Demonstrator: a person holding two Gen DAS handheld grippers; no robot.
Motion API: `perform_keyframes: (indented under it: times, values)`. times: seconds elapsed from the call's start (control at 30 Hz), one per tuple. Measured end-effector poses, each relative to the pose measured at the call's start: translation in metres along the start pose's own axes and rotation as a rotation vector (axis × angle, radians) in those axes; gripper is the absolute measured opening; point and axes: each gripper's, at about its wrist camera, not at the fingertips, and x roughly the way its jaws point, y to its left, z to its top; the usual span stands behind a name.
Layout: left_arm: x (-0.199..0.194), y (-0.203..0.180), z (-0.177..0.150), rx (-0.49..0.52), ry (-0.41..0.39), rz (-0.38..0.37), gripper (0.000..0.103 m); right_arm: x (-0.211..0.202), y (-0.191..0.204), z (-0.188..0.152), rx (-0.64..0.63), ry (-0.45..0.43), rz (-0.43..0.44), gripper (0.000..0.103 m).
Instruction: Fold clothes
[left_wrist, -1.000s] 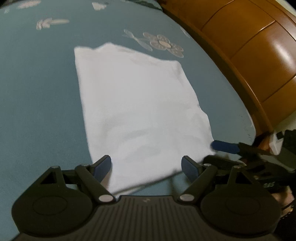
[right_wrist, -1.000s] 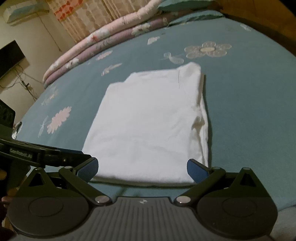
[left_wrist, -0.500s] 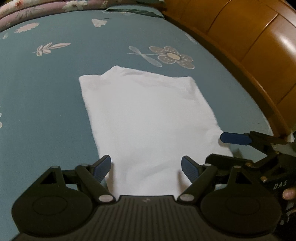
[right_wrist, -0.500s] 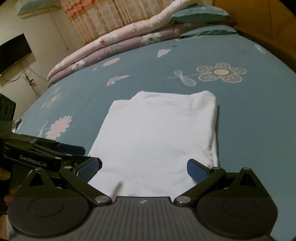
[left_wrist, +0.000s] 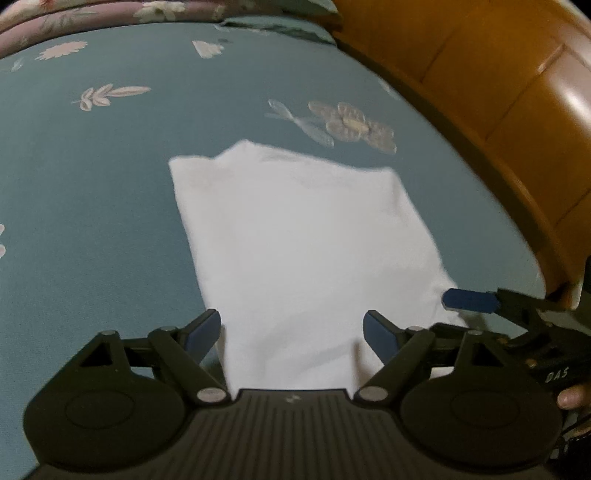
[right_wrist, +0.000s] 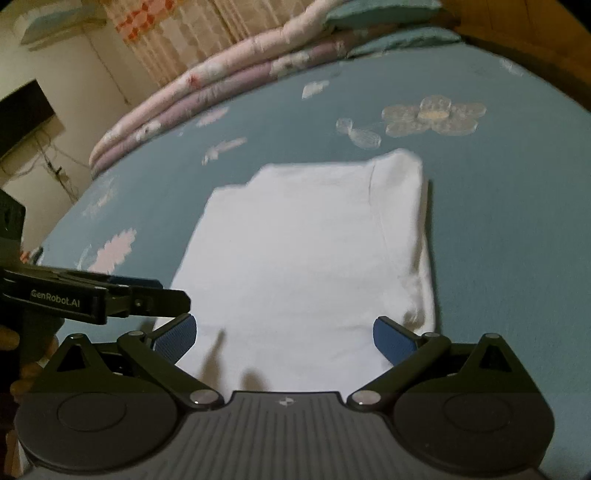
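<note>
While both cameras look down the length of it, the white garment (left_wrist: 303, 251) lies flat on the blue flowered bedspread (left_wrist: 92, 192) as a tidy rectangle, layered edges showing along its right side in the right wrist view, so it already lies folded at least once. I have the left gripper (left_wrist: 291, 330) spread wide over the near edge with nothing between its pads, and the right gripper (right_wrist: 284, 334) just as wide at the near right part, also holding nothing. From here I can't settle whether this is a finished fold just let go or a stage with another fold to come; the flat rectangle fits both. If another fold is wanted, I'd judge the trick is to pinch every layer at the two near corners together, lift evenly so the stack doesn't shear, and lay the near edge square on the far one. What I can't read: the near hem is cut off behind both gripper bodies, so I can't tell whether the pads touch cloth. Both views are motion-blurred, the layer count at the right edge is unclear, and the garment's far corners look uneven, though detail there is too soft to say why.
</note>
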Motion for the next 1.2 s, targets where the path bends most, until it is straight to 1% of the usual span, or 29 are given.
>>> perform_keyframes:
  times: [0.13,0.27,0.4,0.5,0.67,0.83,0.9,1.03,1.1,1.2]
  values:
    - [-0.004,0.025,0.005,-0.116,-0.025,-0.072,0.084,-0.001,-0.022,0.004,0.092,-0.012,0.035,0.103]
    - [0.0,0.045,0.002,-0.213,-0.035,-0.117,0.084,0.001,-0.047,0.007,0.2,-0.014,0.075,0.103]
    - [0.017,0.063,0.0,-0.322,0.001,-0.169,0.084,0.002,-0.071,0.01,0.308,-0.016,0.115,0.103]
    - [0.027,0.071,-0.002,-0.378,0.018,-0.217,0.084,0.004,-0.09,0.012,0.389,-0.017,0.145,0.103]
    - [0.037,0.078,0.001,-0.408,0.013,-0.265,0.085,0.02,-0.098,0.021,0.425,0.01,0.199,0.103]
    - [0.05,0.084,0.013,-0.428,0.006,-0.304,0.086,0.041,-0.106,0.043,0.422,0.033,0.224,0.103]
    - [0.056,0.084,0.019,-0.425,0.004,-0.317,0.088,0.05,-0.109,0.052,0.422,0.038,0.229,0.103]
    - [0.059,0.085,0.02,-0.439,-0.004,-0.337,0.09,0.063,-0.112,0.068,0.419,0.047,0.239,0.103]
    - [0.057,0.084,0.017,-0.432,-0.006,-0.342,0.09,0.062,-0.113,0.067,0.418,0.054,0.246,0.103]
    - [0.05,0.083,0.002,-0.445,-0.001,-0.36,0.09,0.052,-0.112,0.054,0.409,0.077,0.274,0.103]
